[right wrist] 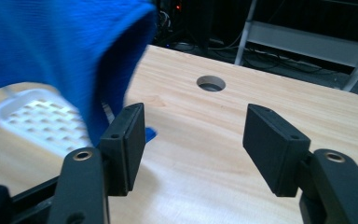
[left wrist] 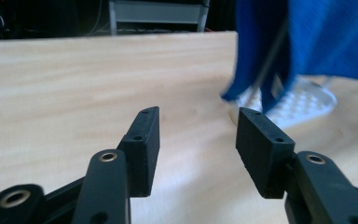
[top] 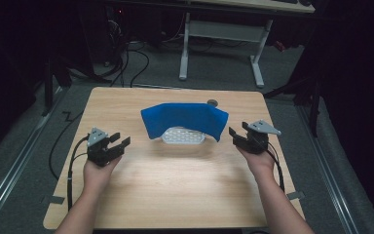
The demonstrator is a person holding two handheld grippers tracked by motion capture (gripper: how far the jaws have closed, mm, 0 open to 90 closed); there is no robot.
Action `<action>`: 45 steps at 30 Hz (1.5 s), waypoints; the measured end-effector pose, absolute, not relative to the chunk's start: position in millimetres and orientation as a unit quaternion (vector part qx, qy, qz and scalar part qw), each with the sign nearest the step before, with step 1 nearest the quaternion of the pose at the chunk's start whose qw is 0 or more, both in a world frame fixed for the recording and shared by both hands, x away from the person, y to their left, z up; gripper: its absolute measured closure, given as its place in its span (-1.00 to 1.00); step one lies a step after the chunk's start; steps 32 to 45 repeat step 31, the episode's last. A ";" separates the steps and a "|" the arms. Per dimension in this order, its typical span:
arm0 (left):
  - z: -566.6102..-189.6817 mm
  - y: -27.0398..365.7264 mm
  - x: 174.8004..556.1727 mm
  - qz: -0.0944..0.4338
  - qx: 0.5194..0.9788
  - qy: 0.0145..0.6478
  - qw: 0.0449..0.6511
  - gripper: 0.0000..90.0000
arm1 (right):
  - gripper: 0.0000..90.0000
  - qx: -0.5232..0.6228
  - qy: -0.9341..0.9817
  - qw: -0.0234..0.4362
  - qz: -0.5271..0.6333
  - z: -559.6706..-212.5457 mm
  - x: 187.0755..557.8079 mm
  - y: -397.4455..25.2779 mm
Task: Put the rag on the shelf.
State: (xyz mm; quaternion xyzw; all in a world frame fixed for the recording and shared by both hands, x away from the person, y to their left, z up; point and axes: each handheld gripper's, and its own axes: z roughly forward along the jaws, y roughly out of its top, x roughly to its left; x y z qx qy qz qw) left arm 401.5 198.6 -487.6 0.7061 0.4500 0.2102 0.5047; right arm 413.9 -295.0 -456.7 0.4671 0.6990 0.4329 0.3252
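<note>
I see the blue cloth [top: 185, 119] draped over a white basket [top: 183, 136], probably perforated plastic, between my claws. Left claw [top: 120, 141] and right claw [top: 237, 130] both gape wide, empty, just beside its ends on the table [top: 175, 185].

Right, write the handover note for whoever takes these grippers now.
Left gripper: open, holding nothing, left of the blue cloth.
Right gripper: open, holding nothing, beside the cloth's right end.
The cloth is draped in an arch over the white perforated tray at the middle of the table; the tray's front pokes out.
Done: cannot tell beyond the cloth lying over the tray.
Left: probably gripping the cloth's two ends.
</note>
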 end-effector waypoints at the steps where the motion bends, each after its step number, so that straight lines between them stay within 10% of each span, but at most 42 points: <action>1: -490.6 199.7 388.3 0.207 0.707 0.449 0.505 0.07 | -0.20 0.460 0.702 0.326 0.435 -456.2 401.6 -293.5; 20: -521.7 158.7 286.0 0.151 0.764 0.399 0.485 -0.12 | -0.65 0.432 0.752 0.262 0.424 -509.2 289.1 -258.6; 45: -524.9 161.6 293.4 0.150 0.766 0.409 0.473 -0.13 | -0.66 0.428 0.754 0.269 0.420 -514.1 293.5 -259.5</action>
